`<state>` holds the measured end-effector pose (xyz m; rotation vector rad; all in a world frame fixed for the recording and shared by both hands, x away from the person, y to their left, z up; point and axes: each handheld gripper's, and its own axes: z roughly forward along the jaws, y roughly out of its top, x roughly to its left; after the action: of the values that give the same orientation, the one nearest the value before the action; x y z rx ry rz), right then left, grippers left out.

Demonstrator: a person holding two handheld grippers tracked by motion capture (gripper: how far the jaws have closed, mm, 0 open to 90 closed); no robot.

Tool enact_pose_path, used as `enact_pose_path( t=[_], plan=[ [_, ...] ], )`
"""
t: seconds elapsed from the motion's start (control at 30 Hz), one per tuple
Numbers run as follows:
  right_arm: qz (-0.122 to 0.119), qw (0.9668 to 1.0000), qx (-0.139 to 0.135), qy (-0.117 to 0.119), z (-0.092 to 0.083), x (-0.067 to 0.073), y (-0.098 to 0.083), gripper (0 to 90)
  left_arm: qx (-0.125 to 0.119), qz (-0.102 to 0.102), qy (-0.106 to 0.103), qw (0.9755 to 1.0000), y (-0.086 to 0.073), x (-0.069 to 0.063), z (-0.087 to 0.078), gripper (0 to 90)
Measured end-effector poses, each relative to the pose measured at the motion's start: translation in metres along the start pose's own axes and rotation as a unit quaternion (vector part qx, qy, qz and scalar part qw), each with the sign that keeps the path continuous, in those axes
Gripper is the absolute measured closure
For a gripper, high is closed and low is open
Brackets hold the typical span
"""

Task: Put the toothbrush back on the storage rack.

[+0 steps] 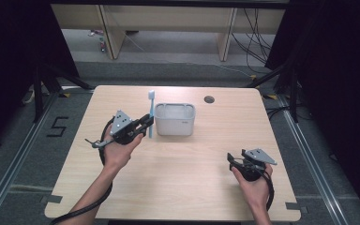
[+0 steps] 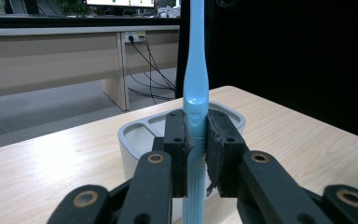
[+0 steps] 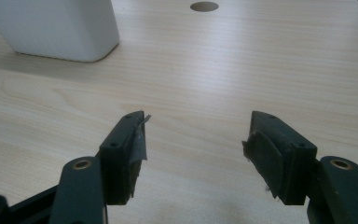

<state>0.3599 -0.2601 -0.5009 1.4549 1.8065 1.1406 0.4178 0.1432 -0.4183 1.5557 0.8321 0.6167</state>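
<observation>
The toothbrush (image 1: 151, 114), slim pale-blue plastic with a white bristle head on top, stands upright, clamped by its ribbed handle in my left gripper (image 1: 146, 123), just left of the holder (image 1: 175, 119). That holder is a smooth grey rounded-rectangle tub with compartments inside, sitting on the pale wood-grain worktop (image 1: 178, 159). My right gripper (image 3: 193, 149) rests low with jaws wide, nothing between.

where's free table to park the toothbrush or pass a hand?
Free: the near strip between the left tongs and right tongs, in front of the white holder; also the far right corner around the round hole. Crowded: the holder's left side, where the upright toothbrush is clamped beside it.
</observation>
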Motion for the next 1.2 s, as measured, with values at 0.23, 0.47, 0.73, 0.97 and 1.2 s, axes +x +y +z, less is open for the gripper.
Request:
enact_pose_path(
  t=[0.23, 0.47, 0.73, 0.97, 1.2],
  plan=[
    [-0.002, 1.0, -0.002, 0.0, 0.0, 0.0, 0.0, 37.9, -0.005, 0.002, 0.002, 1.0, 0.004, 0.002, 0.002, 78.6],
    [-0.002, 1.0, 0.0, 0.0, 0.0, 0.0, 0.0, 37.9, -0.013, 0.005, 0.005, 0.9999, 0.009, 0.003, 0.004, 78.6],
    [-0.02, 0.9998, -0.003, -0.004, -0.001, -0.004, 0.001, 37.9, -0.014, 0.008, 0.005, 0.9999, 0.012, 0.003, 0.007, 78.6],
    [-0.021, 0.9997, 0.007, -0.009, -0.003, -0.004, 0.002, 38.0, -0.018, 0.008, 0.007, 0.9998, 0.015, 0.003, 0.011, 78.6],
    [-0.021, 0.9997, 0.006, -0.008, -0.003, -0.004, 0.002, 37.9, -0.021, 0.005, 0.008, 0.9997, 0.017, 0.003, 0.015, 78.6]
  ],
)
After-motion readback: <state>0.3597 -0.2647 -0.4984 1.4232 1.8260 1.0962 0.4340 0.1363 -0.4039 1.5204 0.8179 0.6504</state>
